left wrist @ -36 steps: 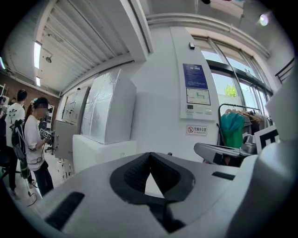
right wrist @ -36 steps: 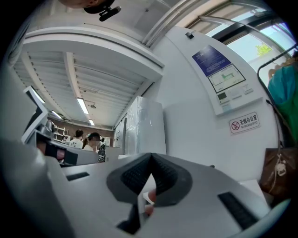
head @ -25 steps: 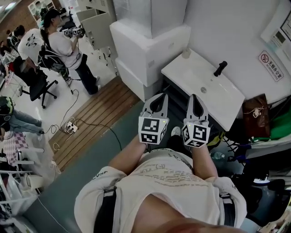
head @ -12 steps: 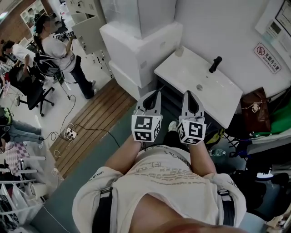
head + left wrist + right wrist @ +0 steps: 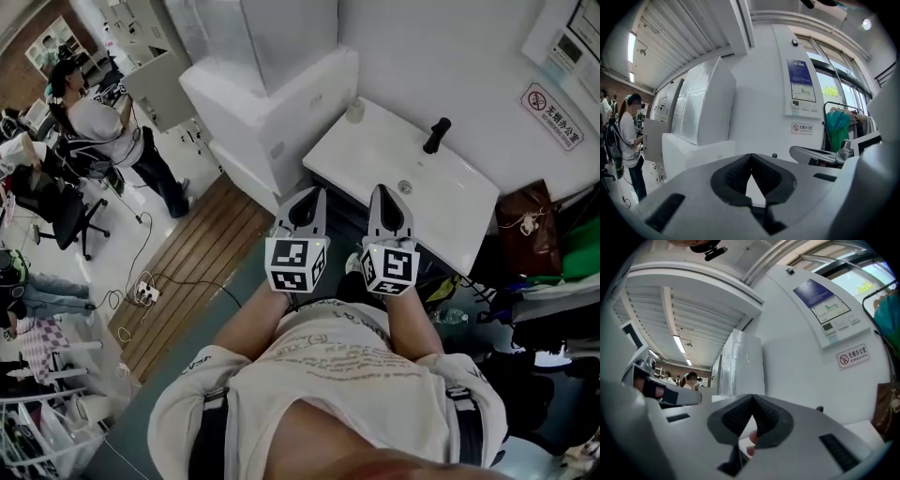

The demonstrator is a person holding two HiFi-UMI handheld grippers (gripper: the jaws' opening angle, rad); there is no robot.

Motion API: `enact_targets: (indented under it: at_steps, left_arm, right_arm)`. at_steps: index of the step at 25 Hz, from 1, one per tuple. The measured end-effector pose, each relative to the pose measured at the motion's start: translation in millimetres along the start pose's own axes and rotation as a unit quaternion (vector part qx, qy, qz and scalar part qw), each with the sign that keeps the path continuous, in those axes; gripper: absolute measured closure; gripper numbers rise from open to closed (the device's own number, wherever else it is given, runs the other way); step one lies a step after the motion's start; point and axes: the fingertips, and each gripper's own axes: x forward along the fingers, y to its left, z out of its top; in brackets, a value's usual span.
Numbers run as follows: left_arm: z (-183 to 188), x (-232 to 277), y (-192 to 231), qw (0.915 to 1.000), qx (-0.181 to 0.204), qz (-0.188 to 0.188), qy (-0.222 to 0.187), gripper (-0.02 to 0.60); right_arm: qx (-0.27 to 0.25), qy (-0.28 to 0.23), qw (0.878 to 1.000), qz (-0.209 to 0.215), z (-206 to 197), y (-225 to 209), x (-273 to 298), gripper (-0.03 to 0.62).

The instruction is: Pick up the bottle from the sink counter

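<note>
Hovering before the sink counter (image 5: 367,150), left tongs (image 5: 313,194) and right tongs (image 5: 382,191) are both clenched, holding nothing.

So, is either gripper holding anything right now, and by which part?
Nothing is held. The left gripper and right gripper are both shut and empty, and the bottle stands untouched on the sink counter.
</note>
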Motion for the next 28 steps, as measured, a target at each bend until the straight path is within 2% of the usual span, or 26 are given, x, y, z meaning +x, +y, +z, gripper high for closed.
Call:
enact_targets:
  at_steps: [7, 13, 23, 28]
  left_arm:
    - [4, 61, 15, 1.0, 0.001, 0.005, 0.008, 0.56]
    - [9, 124, 22, 0.9998, 0.004, 0.013, 0.012, 0.56]
    - [12, 219, 24, 0.9993, 0.0, 0.027, 0.025, 0.56]
    - [10, 259, 29, 0.9981, 0.008, 0.046, 0.041, 0.56]
  right_arm:
    - [0.005, 0.008, 1.0, 0.009, -12, -26, 58, 0.574]
    - [-0.022, 0.007, 0.999, 0.022, -12, -53, 109, 0.574]
    - [-0.007, 0.028, 0.999, 0.037, -30, -112, 180, 0.574]
    - [0.009, 0.043, 0.998, 0.05, -41, -138, 209, 0.574]
